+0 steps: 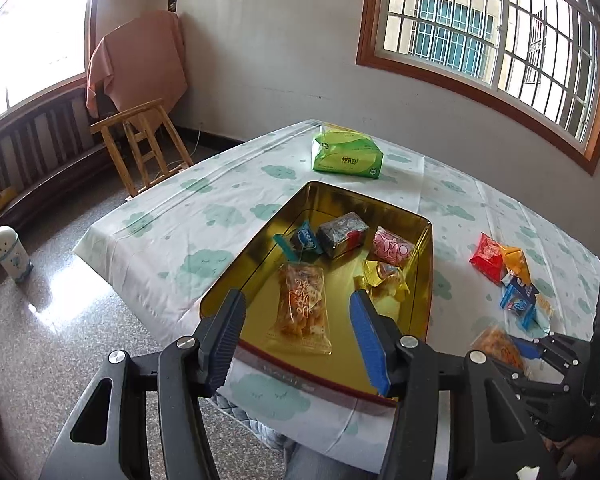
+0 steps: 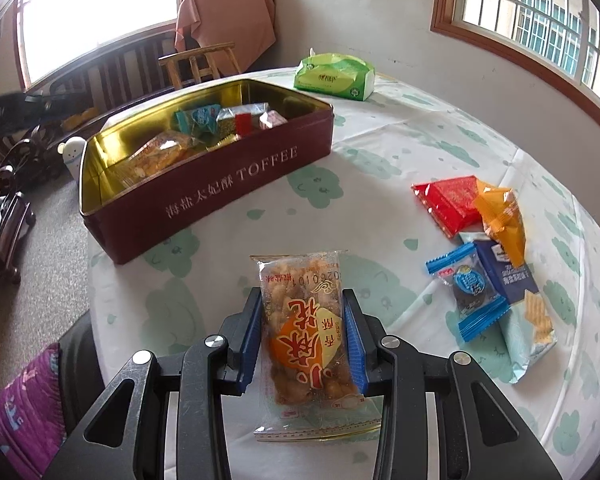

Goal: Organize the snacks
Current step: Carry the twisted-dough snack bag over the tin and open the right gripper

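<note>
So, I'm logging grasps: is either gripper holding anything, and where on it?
The right gripper pinches the clear packet of fried twist snacks by its long side edges, near the middle. The left gripper is open, holding nothing.

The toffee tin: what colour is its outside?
Dark red tin; best in the right wrist view.

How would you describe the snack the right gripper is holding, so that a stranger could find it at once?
Start at the maroon toffee tin on the cloud-print tablecloth. In front of it, the right gripper clamps a clear twisted-cracker packet. Unlike the loose packets to its right, it is see-through, showing golden-brown twists and an orange label.
</note>
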`<action>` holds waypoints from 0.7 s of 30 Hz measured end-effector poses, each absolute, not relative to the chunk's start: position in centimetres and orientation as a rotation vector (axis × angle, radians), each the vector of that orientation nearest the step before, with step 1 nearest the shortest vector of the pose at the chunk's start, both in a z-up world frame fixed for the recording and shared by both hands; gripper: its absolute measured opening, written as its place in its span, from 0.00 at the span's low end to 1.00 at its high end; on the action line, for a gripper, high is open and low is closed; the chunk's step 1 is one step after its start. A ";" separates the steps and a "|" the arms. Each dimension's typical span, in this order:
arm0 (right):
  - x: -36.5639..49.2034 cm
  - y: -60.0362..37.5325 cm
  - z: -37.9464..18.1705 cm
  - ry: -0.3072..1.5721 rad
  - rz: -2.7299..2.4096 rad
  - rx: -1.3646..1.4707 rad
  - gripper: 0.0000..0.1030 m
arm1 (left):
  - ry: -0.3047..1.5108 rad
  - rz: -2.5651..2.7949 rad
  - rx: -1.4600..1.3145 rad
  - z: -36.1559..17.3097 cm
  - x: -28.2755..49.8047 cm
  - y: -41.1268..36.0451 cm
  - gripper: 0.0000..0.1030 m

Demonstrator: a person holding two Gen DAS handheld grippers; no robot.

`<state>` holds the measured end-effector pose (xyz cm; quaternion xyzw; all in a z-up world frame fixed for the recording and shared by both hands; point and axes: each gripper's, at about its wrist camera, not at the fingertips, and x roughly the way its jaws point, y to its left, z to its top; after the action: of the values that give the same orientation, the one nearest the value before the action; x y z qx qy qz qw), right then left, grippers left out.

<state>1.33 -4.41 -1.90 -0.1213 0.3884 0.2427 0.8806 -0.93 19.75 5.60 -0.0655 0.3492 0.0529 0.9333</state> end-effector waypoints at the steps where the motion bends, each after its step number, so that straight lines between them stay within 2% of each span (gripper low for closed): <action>1: 1.2 -4.3 -1.4 0.799 0.508 -0.254 0.37 | 0.714 0.109 -0.136 5.6 -1.2 19.8 0.49; 12: 1.7 1.1 4.6 0.683 0.628 -0.268 0.37 | 0.698 0.139 -0.159 5.8 -2.4 21.3 0.49; 21: 5.4 7.0 4.4 0.723 0.706 -0.238 0.37 | 0.697 0.157 -0.156 5.7 -2.7 22.5 0.52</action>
<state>5.35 7.03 4.36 -0.1137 0.3456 0.3375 0.8682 -2.74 22.55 5.68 -0.0761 0.3410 0.0767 0.9338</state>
